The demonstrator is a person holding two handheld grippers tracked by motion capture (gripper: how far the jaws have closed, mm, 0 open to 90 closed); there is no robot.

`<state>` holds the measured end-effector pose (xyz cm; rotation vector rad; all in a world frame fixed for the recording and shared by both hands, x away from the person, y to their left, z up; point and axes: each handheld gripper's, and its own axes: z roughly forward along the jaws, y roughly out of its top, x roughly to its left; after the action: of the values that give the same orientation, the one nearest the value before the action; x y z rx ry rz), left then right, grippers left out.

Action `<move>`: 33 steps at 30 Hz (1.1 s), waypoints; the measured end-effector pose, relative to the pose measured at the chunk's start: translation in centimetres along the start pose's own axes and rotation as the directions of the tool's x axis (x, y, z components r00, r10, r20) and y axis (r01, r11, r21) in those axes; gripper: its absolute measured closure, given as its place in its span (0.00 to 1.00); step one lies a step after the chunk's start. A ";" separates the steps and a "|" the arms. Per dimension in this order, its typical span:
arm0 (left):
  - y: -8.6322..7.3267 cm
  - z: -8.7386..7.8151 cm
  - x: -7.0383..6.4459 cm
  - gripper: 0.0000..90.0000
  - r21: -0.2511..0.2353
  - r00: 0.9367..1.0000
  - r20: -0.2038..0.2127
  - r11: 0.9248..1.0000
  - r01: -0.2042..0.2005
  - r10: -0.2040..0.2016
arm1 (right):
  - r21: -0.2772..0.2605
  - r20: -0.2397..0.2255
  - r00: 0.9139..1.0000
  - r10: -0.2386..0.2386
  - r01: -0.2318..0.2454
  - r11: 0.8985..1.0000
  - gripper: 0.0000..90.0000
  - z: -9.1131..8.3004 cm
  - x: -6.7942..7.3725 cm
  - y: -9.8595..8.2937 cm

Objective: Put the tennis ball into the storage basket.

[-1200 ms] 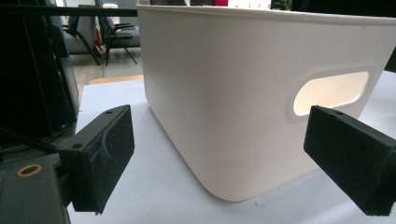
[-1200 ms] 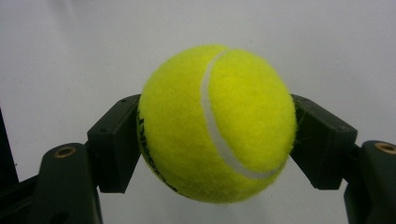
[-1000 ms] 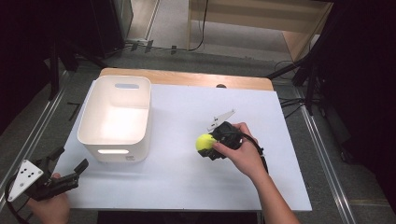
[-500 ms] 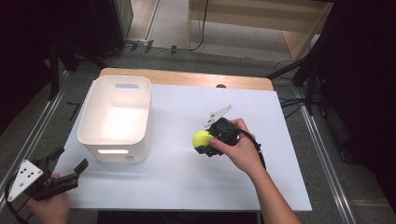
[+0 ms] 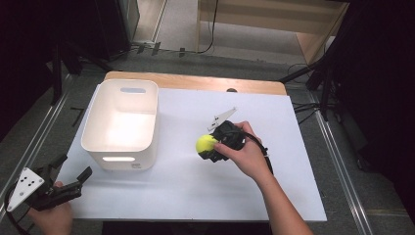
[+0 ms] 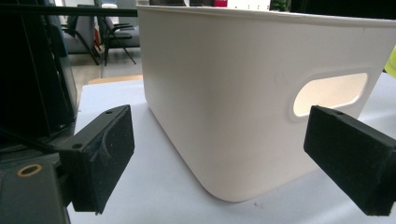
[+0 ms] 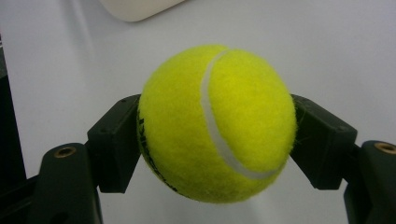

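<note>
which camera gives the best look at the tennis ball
The right gripper view: the ball is close up, seam visible, clamped between the right claw jaws. The high view shows it small at the claw's tip. The left gripper view catches just a yellow sliver at the edge.

indoor lab or recording workspace.
white-topped table (image 5: 195, 186) on a wooden base, flanked by metal rails (image 5: 342, 161) on a grey floor; black stand legs (image 5: 313, 73) and cables (image 5: 210, 34) behind it; office chairs (image 6: 109, 35) in the background.
</note>
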<state>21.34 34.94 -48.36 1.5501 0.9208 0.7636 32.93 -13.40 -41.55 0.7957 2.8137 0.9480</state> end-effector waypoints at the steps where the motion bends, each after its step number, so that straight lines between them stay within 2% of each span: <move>1: 0.0 0.0 0.0 0.09 0.000 1.000 0.000 1.000 0.001 -0.001 | 0.001 -0.003 1.000 0.008 -0.008 1.000 0.27 0.0 0.1 0.1; 33: 0.0 0.0 0.0 0.10 -0.006 1.000 -0.002 1.000 0.013 -0.013 | -0.016 -0.034 0.999 -0.021 0.020 1.000 0.27 0.8 0.4 2.8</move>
<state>21.34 34.97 -48.36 1.5373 0.9287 0.7575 33.99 -10.90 -40.52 0.7545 2.8339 0.9891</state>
